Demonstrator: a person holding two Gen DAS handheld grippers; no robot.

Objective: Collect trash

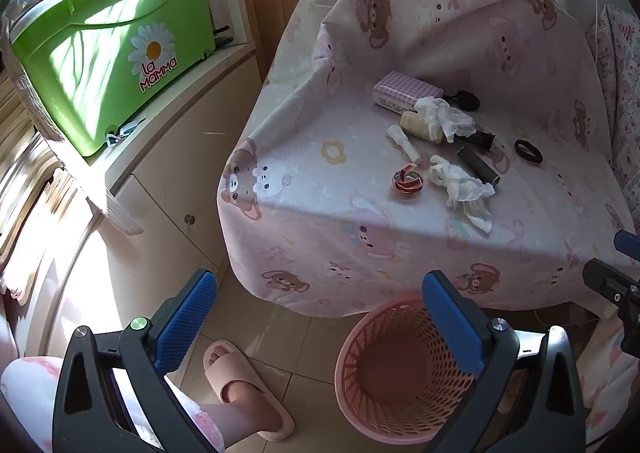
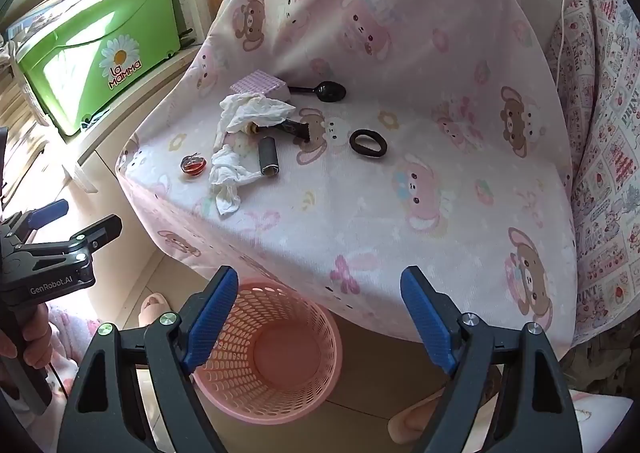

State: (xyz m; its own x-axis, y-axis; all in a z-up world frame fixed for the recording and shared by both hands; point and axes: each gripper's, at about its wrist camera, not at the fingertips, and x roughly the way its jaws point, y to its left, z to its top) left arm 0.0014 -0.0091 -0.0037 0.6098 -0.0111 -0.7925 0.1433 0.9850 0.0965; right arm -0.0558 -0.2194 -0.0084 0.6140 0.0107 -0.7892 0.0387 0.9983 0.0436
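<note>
Pink-sheeted bed (image 2: 400, 213): carries the litter, well ahead of both grippers.
Pink mesh wastebasket (image 2: 272, 353): on the floor, directly below the grippers.
Left gripper (image 1: 320, 317), right gripper (image 2: 316, 313): jaws wide, empty.
Crumpled tissues (image 2: 256, 111), (image 2: 228, 177): near the bed's left corner.
Black hair tie (image 2: 368, 143): right of the tissues.

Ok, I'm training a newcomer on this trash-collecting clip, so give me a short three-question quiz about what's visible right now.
1. True or false: the pink basket already holds trash.
2. Which lies farthest from the crumpled tissues? A) grey tube B) black hair tie C) red-and-white wrapper
3. Fill in: both the left gripper and the right gripper are ____ and hold nothing.

Key: 1 false, it looks empty; 2 B; 3 open.
</note>
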